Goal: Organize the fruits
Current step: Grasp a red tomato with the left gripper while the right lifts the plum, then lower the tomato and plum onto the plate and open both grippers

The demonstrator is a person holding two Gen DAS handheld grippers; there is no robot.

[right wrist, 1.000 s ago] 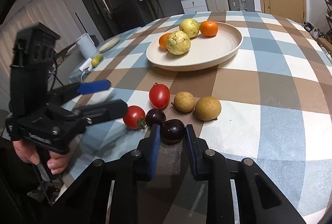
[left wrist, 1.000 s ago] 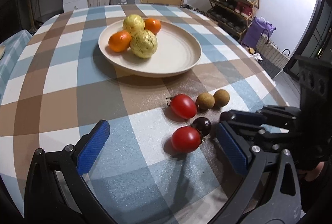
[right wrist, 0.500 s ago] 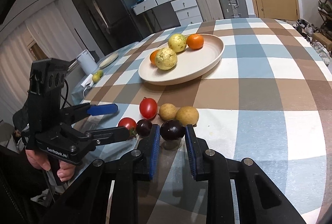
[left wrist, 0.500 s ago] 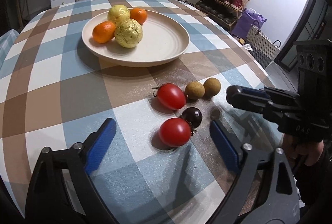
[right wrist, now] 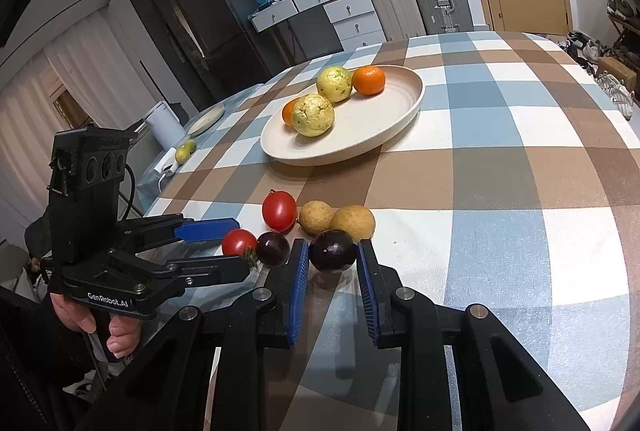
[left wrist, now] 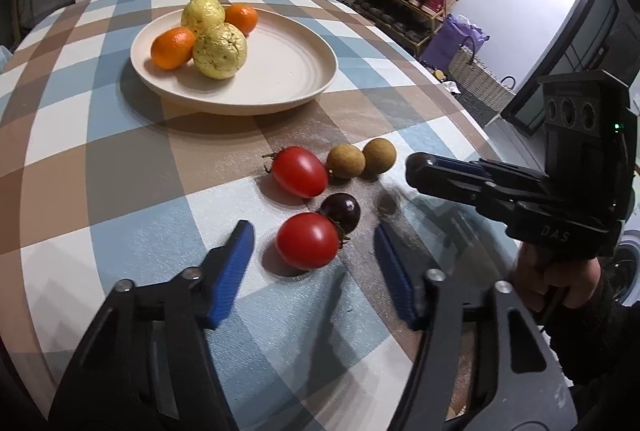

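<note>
Checked surface (left wrist: 80, 159): left gripper (left wrist: 316, 255), a second ago wide, is closing around the near tomato (left wrist: 307, 246), untouched beside the plate (left wrist: 288, 87); right gripper (right wrist: 333, 263) clamps a plum (right wrist: 332, 250), ready for plating.

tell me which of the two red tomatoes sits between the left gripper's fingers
The nearer red tomato, touching the dark cherry tomato. The left gripper is closing around it, pads not yet touching. The other red tomato lies farther off, beside the two longans.
</note>
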